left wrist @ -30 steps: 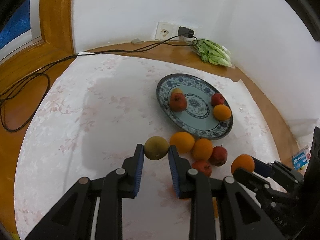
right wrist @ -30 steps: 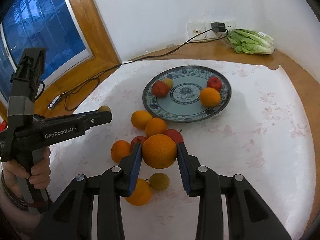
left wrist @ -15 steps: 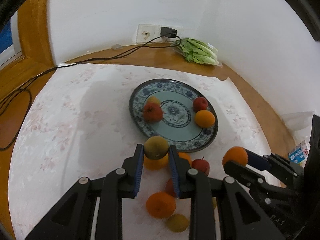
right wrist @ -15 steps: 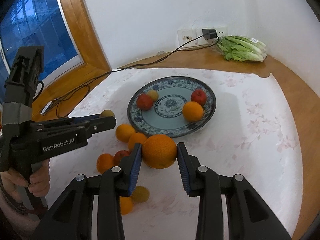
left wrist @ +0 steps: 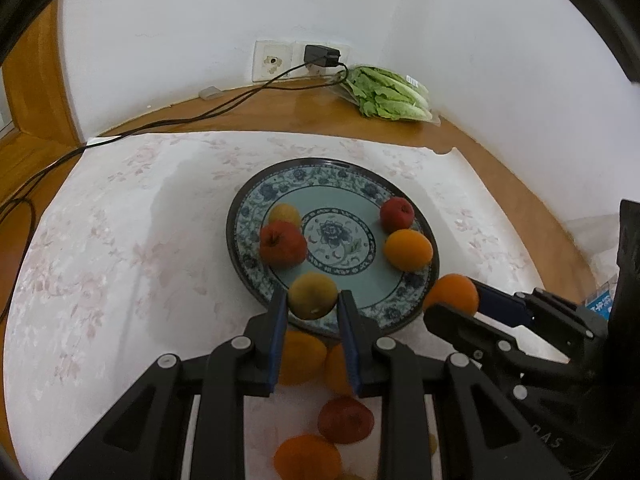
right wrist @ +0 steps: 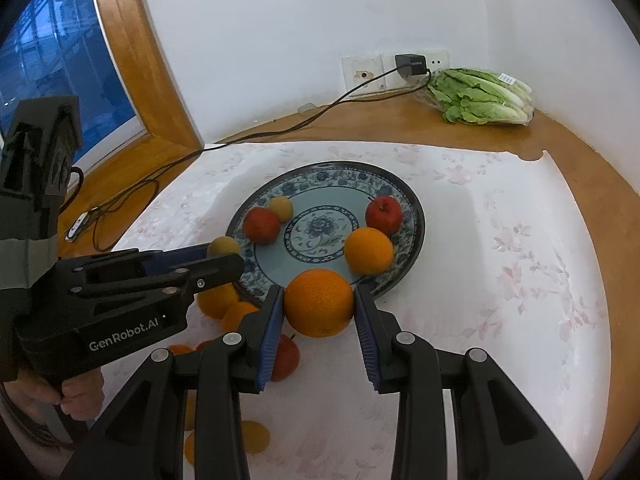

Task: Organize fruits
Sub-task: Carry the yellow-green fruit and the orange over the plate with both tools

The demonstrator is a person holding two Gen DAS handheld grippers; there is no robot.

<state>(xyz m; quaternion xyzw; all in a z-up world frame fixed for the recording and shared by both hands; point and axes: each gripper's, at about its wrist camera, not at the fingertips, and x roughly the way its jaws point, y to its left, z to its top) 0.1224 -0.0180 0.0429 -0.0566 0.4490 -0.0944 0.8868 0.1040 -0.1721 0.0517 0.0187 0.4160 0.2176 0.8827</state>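
My left gripper (left wrist: 313, 308) is shut on a yellow-green pear (left wrist: 313, 295) and holds it over the near rim of the blue patterned plate (left wrist: 280, 184). My right gripper (right wrist: 319, 309) is shut on an orange (right wrist: 319, 302) at the plate's near rim (right wrist: 416, 216). On the plate lie two red apples (left wrist: 282, 243), an orange (left wrist: 408, 249) and a small yellow fruit (left wrist: 283, 213). Loose oranges (left wrist: 300, 357) and apples (left wrist: 345, 419) lie on the cloth below my left gripper.
A bagged lettuce (left wrist: 384, 94) lies at the back by the wall. A charger (left wrist: 320, 55) sits in the wall socket and its black cable (left wrist: 160, 124) runs left over the wooden sill. A window (right wrist: 48, 64) is at the left.
Both grippers have moved forward with their fruit, from over the loose pile to the plate's near rim. The plate looks nearer and larger.
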